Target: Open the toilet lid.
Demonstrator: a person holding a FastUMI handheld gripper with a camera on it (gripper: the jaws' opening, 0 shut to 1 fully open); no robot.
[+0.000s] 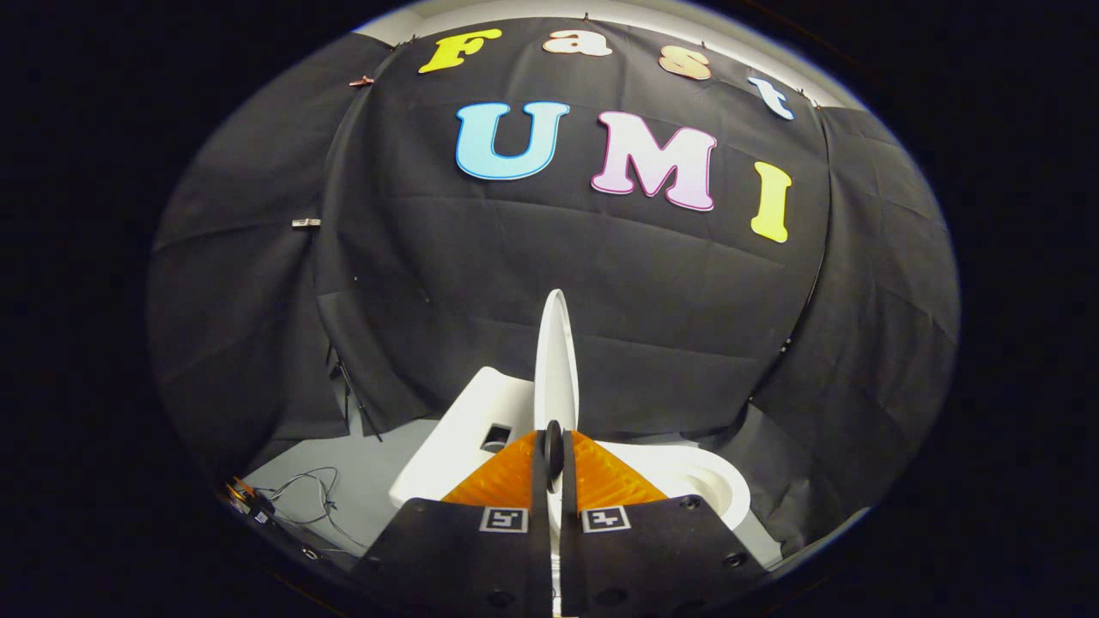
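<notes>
Gripping the raised toilet lid point(556, 360) edge-on, the gripper point(555, 451) had both fingers pressed against it.

The lid stood upright between the fingertips, rising beyond them; the white tank point(468, 429) sat to its left; the open bowl point(700, 485) lay to its right; loose cables point(309, 498) trailed on the grey floor point(369, 463) at far left.

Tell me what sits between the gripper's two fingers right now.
In the gripper view, the edge of the raised white toilet lid sits between the fingers of the gripper, which are closed on it.
</notes>
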